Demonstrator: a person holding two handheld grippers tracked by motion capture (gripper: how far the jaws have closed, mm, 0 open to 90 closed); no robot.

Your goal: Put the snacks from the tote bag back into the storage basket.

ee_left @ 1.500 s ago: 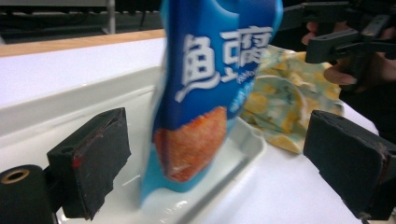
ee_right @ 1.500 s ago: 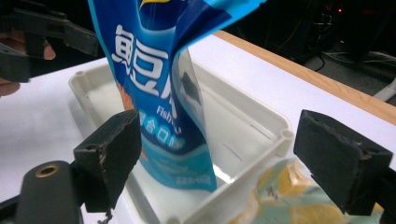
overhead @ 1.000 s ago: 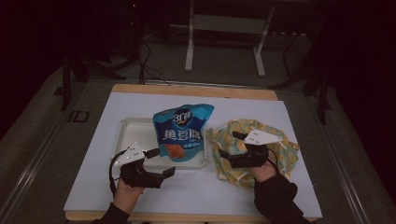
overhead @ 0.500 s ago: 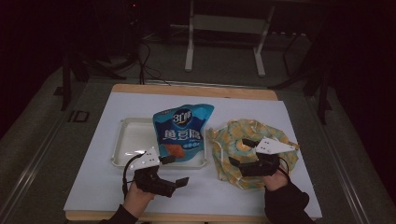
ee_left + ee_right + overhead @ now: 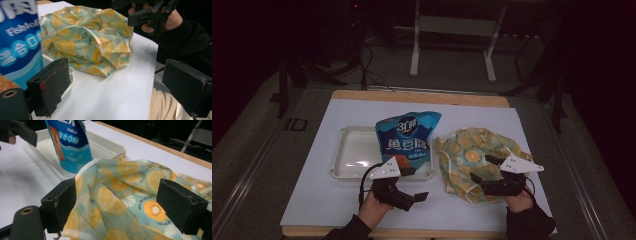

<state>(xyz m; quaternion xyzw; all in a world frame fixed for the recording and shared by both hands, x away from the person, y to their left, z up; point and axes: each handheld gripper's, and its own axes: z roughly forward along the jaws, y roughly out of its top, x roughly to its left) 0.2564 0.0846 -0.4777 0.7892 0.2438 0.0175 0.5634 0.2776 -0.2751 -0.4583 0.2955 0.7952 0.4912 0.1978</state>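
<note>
Dark floor surrounds our white-topped table [image 5: 337, 200]. At the left lies a white tray [image 5: 349, 155], with a blue snack bag [image 5: 407, 140] resting on its right part. We hold the left gripper [image 5: 412, 190] just in front of the tray, jaws apart and empty. Rightward, the lemon-print cloth [image 5: 472, 155] lies crumpled beside the tray, and our right gripper [image 5: 484, 170] hovers over its near edge, jaws wide.

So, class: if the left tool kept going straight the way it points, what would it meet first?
Probably the lemon-print cloth bag: it lies ahead between the open left tool jaws, across bare white table. Depth is uncertain.
</note>
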